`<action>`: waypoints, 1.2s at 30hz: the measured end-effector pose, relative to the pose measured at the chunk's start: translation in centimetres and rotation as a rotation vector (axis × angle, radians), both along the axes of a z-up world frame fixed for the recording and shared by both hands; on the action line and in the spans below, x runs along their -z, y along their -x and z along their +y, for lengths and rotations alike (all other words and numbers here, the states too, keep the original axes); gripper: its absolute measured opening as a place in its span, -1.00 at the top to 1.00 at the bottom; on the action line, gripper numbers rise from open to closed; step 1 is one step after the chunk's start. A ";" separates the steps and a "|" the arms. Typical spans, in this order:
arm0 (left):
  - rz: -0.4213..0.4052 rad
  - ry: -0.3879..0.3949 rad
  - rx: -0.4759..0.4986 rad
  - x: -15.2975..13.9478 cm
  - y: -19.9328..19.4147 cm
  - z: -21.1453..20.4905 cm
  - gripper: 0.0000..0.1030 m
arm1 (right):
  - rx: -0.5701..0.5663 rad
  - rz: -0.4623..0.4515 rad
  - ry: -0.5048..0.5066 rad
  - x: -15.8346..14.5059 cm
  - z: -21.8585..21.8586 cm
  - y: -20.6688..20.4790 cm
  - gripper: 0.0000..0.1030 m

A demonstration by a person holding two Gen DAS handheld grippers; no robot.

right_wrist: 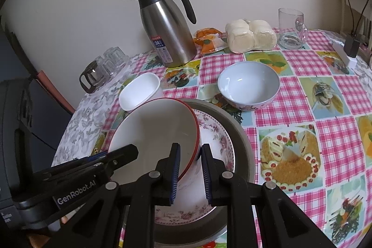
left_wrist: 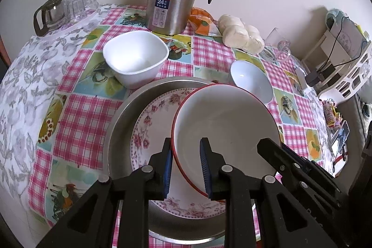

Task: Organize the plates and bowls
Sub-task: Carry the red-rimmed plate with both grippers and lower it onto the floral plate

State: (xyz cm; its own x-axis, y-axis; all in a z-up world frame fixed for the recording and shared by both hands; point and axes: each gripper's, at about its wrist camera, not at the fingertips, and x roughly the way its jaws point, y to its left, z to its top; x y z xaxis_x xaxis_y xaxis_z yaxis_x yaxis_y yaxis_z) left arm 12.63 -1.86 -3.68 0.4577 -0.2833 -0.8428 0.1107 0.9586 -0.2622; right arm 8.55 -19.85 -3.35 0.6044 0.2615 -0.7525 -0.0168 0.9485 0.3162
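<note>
Left wrist: grippers hide red-rimmed bowl's (left_wrist: 223, 129) near rim.

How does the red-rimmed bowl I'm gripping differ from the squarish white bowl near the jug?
The red-rimmed bowl is round with a red edge; the squarish white bowl has rounded corners and no trim. The red-rimmed one is clamped at opposite rims by the left tool and right tool, tilted over the floral plate; the squarish one sits level on the tablecloth, untouched. The red-rimmed bowl looks wider. Both are white inside and empty.
</note>
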 end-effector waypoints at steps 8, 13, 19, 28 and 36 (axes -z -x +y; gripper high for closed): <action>0.009 -0.001 -0.011 0.0 0.1 0.4 0.55 | -0.011 0.010 -0.007 0.5 0.4 0.1 0.62; 0.020 -0.012 -0.010 0.3 -0.3 0.3 0.55 | -0.012 0.026 0.001 1.1 0.6 -0.1 0.62; 0.044 -0.022 -0.010 1.0 -0.7 0.3 0.55 | -0.012 0.040 0.006 1.6 0.7 -0.5 0.62; 0.041 -0.063 -0.007 1.3 -1.2 0.1 0.55 | -0.013 0.043 -0.001 1.9 1.1 -1.0 0.61; 0.046 -0.084 0.003 1.4 -1.6 -0.3 0.55 | -0.012 0.061 0.002 2.3 1.0 -1.3 0.60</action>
State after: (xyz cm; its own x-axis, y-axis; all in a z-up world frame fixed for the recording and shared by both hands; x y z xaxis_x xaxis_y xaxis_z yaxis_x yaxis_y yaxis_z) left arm 14.22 -2.13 -5.07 0.4174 -0.2122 -0.8836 0.1037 0.9771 -0.1856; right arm 9.87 -18.88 -5.67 0.5540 0.2671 -0.7885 -0.0093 0.9491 0.3149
